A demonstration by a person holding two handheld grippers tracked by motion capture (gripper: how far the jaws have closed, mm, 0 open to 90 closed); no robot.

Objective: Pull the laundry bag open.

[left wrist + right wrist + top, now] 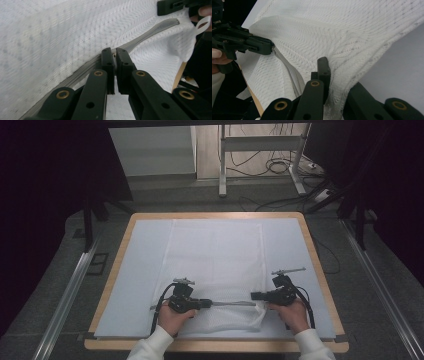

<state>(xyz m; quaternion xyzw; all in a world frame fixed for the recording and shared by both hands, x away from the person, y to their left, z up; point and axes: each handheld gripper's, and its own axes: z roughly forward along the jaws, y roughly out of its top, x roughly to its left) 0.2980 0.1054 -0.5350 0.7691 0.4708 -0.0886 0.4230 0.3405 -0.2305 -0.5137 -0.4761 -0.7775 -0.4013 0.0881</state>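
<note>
A white mesh bag [215,260] lies flat on the pale mat, its grey zipper [232,304] running along the near edge. My left gripper [207,303] is shut on the zipper's pull at the left end of the zipper; in the left gripper view the jaws [115,53] pinch a small metal piece on the grey tape [150,33]. My right gripper [254,295] is shut on the bag's mesh at the right end of the zipper. In the right gripper view, mesh [352,45] drapes over one jaw of the gripper [334,72]. Each gripper view shows the other gripper farther off.
The pale mat [140,270] covers a wooden-edged table [112,280]. Metal rails [70,295] run along the floor on both sides. Desk legs and loose cables [275,167] stand beyond the far edge. A white loop tab [203,23] hangs at the bag's corner.
</note>
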